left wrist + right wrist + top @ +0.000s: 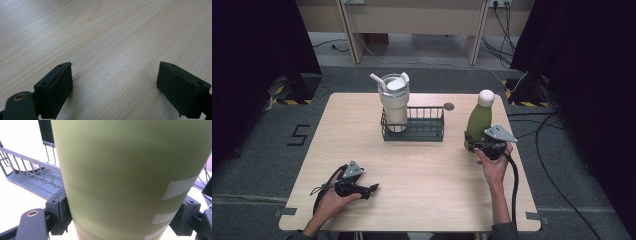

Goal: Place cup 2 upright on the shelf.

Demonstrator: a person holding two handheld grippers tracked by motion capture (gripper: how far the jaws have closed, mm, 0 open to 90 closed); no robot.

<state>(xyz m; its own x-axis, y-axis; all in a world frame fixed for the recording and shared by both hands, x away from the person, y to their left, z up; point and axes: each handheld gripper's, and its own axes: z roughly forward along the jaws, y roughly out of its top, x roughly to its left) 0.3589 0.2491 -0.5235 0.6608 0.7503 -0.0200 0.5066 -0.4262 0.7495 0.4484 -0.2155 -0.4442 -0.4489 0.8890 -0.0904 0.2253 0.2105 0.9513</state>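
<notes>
- My right gripper has its jaws clamped on the lower body of the green bottle, one on each side. In the right gripper view the bottle sits squarely between them.
- The bottle stands upright on the table, at the right side, just beside the right end of the wire basket but not inside it. Pale rounded cap on top.
- My left gripper is parked low over the near-left part of the table with its jaws spread wide and nothing between them, just bare wood in the left gripper view.
- Handling guess: looks like a rigid insulated bottle, so the wall shouldn't give under the squeeze. The finish looks smooth and matte, so I'd expect it to slip if the grip goes lazy.
- Weight is a coin toss, can't tell if it's full. If it is, it'll be hefty, and with a hold this low the tall top could want to tip.
- Where I'd hold: the straight lower body is fine for sliding it. For lifting I'd rather be nearer the middle, below where it narrows to the neck.
- The white tumbler with the straw fills the basket's left end, so the right end is the free spot.
</notes>
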